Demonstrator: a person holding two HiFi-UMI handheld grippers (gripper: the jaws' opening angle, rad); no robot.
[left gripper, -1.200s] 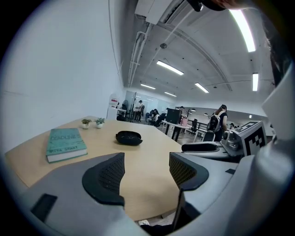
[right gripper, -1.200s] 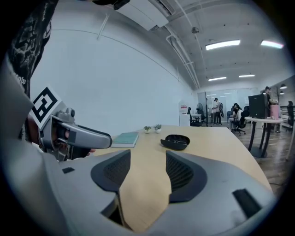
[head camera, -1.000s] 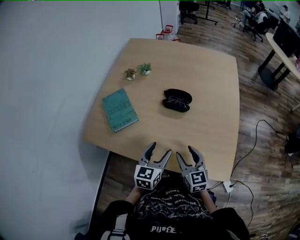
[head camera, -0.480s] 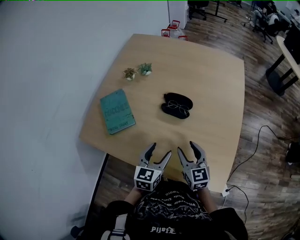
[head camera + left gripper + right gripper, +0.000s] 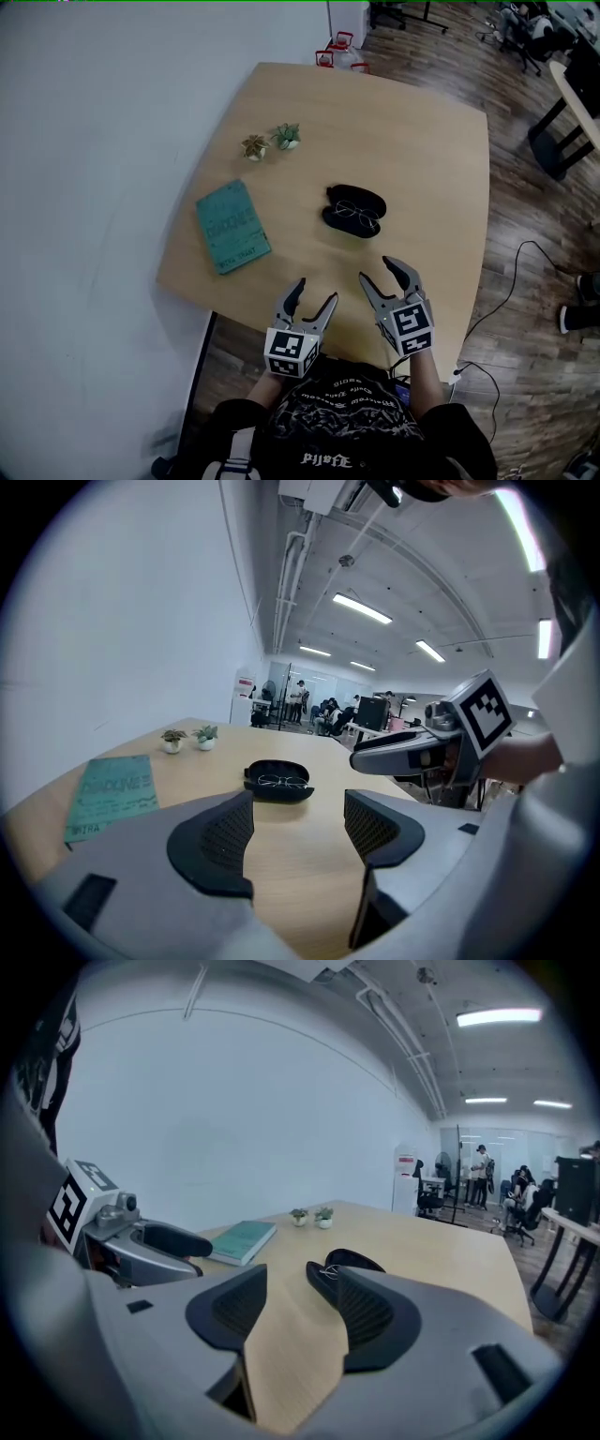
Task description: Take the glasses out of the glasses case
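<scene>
- The glasses case (image 5: 353,210) is black and oval. It lies open, both halves facing up, near the middle of the light wooden table (image 5: 422,159).
- The glasses (image 5: 357,213) are thin and wire-framed with clear lenses. They lie inside the open case.

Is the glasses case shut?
No, the black glasses case lies open, with the glasses showing inside it.
</scene>
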